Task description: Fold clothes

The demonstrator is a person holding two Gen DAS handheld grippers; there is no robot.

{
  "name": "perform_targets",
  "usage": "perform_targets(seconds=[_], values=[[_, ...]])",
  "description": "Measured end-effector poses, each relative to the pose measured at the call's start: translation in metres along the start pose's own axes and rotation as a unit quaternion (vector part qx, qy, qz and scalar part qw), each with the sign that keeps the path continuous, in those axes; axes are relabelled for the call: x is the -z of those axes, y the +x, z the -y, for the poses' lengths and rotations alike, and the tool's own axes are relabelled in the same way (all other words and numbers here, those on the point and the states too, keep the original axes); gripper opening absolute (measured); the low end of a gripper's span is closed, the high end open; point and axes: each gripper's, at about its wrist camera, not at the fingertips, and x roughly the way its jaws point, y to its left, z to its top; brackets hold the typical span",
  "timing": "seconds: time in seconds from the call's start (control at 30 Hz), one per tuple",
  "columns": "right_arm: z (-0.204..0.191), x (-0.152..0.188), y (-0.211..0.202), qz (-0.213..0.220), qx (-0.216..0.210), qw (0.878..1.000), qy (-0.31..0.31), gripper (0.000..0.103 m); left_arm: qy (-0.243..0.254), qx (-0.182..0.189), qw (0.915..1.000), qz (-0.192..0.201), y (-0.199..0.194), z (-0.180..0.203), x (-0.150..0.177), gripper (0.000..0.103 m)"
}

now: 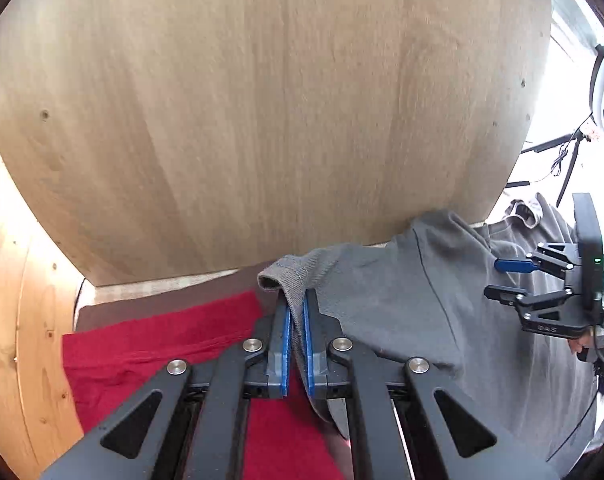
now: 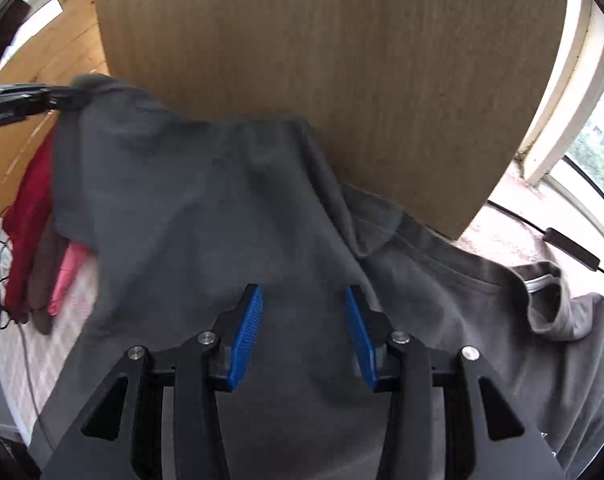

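- Daylight came from the window (image 2: 589, 152), blown out to white glare.
- The worktop (image 1: 262, 100) was evenly, softly lit.
- Fisheye distortion bent edges; black vignette filled the corners.
- The grey shirt (image 2: 222, 200) looked slightly blurred.

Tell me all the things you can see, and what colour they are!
Shirt: one, dark grey, draped over the table's near edge.
Clothes pile: several pieces, red, brown, pink, left of the shirt.
Table: one, light brown wood, behind the shirt.
Window: one, white frame, far right.
Left gripper: black with blue pads, shut on the shirt's hem.
Right gripper: black with blue pads, open above the shirt.
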Motion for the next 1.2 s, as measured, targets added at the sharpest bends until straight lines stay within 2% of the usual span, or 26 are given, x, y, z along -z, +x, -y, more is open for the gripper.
perform_targets(seconds=[0.1, 0.17, 0.27, 0.3, 0.37, 0.47, 0.57, 0.7, 0.77, 0.83, 0.93, 1.13, 1.2], values=[[0.002, 0.001, 0.009, -0.007, -0.018, 1.0, 0.001, 0.044, -0.007, -0.011, 0.9999, 0.005, -0.01, -0.018, 0.0, 0.005], [-0.004, 0.0, 0.01, -0.012, -0.008, 1.0, -0.012, 0.044, -0.013, -0.022, 0.9996, -0.013, 0.004, -0.026, 0.0, 0.006], [-0.009, -0.002, 0.012, -0.02, 0.007, 1.0, -0.019, 0.044, -0.018, -0.039, 0.9971, -0.062, 0.035, -0.032, -0.005, 0.014], [-0.01, -0.002, 0.012, -0.022, 0.008, 1.0, -0.019, 0.044, -0.03, -0.04, 0.9965, -0.067, 0.039, -0.036, -0.008, 0.015], [-0.011, -0.002, 0.012, -0.027, 0.01, 0.999, -0.019, 0.044, -0.051, -0.025, 0.9965, -0.061, 0.032, -0.047, -0.011, 0.017], [-0.01, -0.001, 0.01, -0.027, 0.006, 1.0, -0.013, 0.044, -0.047, -0.02, 0.9969, -0.06, 0.012, -0.051, 0.001, 0.02], [-0.011, 0.001, 0.003, -0.021, -0.002, 1.0, -0.004, 0.044, -0.052, 0.007, 0.9956, -0.077, 0.0, -0.044, 0.022, 0.033], [-0.02, 0.006, -0.011, -0.008, -0.028, 1.0, -0.001, 0.044, -0.054, 0.033, 0.9928, -0.102, -0.007, -0.024, 0.044, 0.035], [-0.03, 0.008, -0.017, -0.002, -0.041, 0.999, -0.008, 0.044, -0.051, 0.027, 0.9924, -0.109, 0.001, -0.017, 0.047, 0.039], [-0.041, 0.009, -0.023, 0.003, -0.055, 0.998, -0.014, 0.044, -0.07, 0.029, 0.9909, -0.112, 0.009, -0.016, 0.045, 0.039], [-0.055, 0.013, -0.024, 0.003, -0.06, 0.998, -0.031, 0.044, -0.095, 0.058, 0.9873, -0.114, 0.016, -0.011, 0.041, 0.039], [-0.069, 0.009, -0.019, 0.008, -0.085, 0.995, -0.046, 0.044, -0.083, 0.073, 0.9872, -0.114, 0.012, 0.004, 0.041, 0.04], [-0.074, 0.006, -0.017, 0.013, -0.098, 0.994, -0.05, 0.044, -0.086, 0.075, 0.9872, -0.111, 0.008, 0.003, 0.041, 0.046]])
